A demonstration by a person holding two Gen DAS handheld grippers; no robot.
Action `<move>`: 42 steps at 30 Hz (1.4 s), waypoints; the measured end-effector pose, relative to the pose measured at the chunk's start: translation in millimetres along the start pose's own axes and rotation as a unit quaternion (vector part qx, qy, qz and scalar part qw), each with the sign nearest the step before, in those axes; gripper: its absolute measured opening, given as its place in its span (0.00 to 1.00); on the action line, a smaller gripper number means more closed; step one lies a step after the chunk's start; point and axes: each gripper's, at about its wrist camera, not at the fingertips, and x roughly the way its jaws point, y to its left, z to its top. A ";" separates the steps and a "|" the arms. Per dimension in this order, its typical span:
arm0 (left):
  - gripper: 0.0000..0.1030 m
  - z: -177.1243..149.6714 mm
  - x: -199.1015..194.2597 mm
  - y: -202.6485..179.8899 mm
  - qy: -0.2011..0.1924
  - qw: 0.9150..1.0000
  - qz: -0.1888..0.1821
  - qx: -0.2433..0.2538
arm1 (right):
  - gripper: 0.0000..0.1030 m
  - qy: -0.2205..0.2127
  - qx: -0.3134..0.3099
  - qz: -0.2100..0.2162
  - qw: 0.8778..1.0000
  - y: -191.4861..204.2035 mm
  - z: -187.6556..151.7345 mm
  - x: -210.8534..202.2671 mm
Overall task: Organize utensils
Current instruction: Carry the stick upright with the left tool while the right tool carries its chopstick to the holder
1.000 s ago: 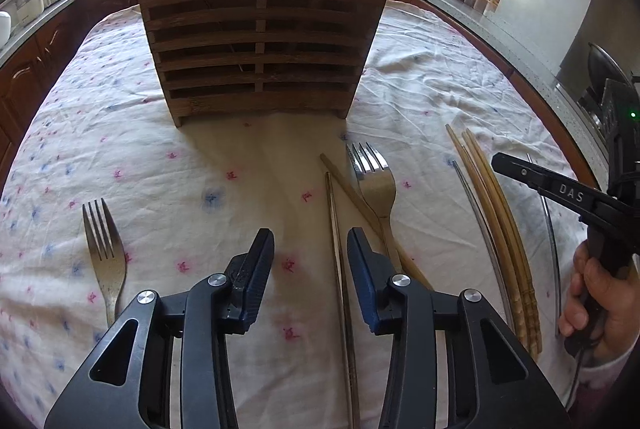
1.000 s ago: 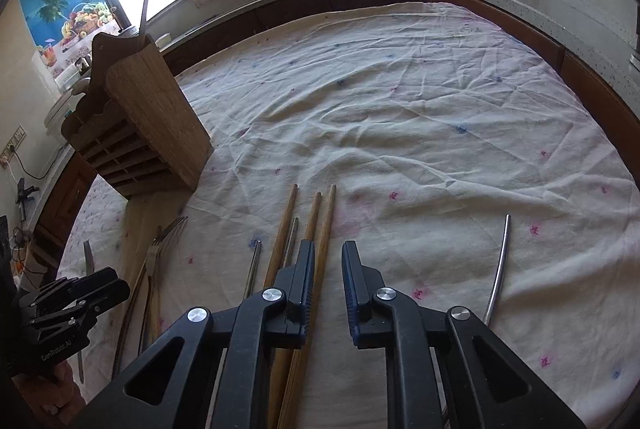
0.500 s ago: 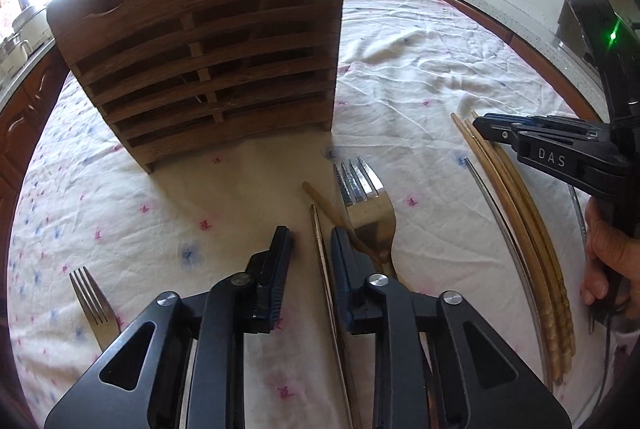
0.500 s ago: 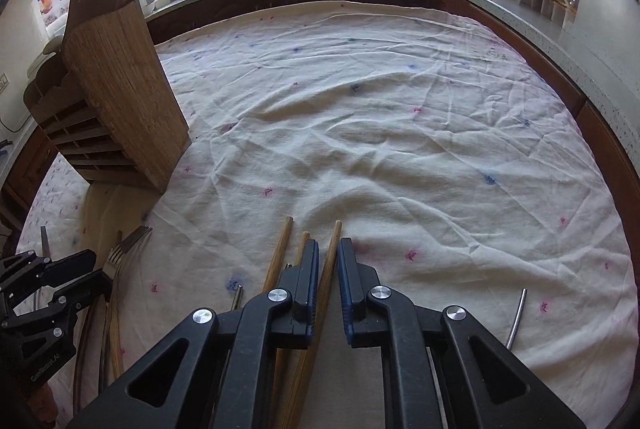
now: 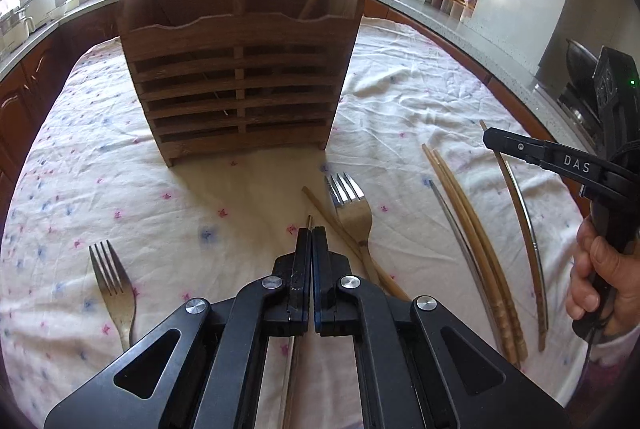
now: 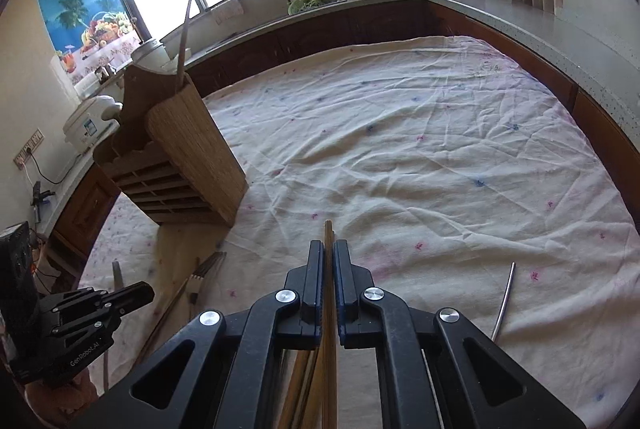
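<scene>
Both grippers pinched shut on a chopstick each, ready to carry to the wooden holder.

The left gripper (image 5: 311,229) clamped a thin metal chopstick (image 5: 309,219); the right gripper (image 6: 328,243) clamped a wooden chopstick (image 6: 328,227). The next move called for lifting them into the holder (image 5: 240,85). On the cloth (image 5: 400,101) lay two forks (image 5: 350,201), and seemingly five more chopsticks.

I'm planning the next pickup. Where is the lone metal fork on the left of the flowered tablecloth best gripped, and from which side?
Take the metal fork at its narrow neck just behind the tines, from straight above, jaws across its width. It lies flat on the flowered tablecloth, tines toward the slatted wooden rack, clear of other utensils.
</scene>
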 end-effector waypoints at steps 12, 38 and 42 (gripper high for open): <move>0.08 -7.9 34.4 -7.6 0.073 0.997 0.015 0.031 | 0.05 -0.025 0.006 0.023 0.999 10.6 -12.9 -37.4; 0.03 3.5 -108.4 13.2 -0.112 0.993 -0.036 -0.023 | 0.05 -0.100 -0.020 0.063 0.993 54.5 2.2 -90.1; 0.03 4.2 -132.4 17.5 -0.139 0.989 -0.042 -0.032 | 0.05 -0.119 -0.030 0.070 0.990 64.2 8.8 -104.1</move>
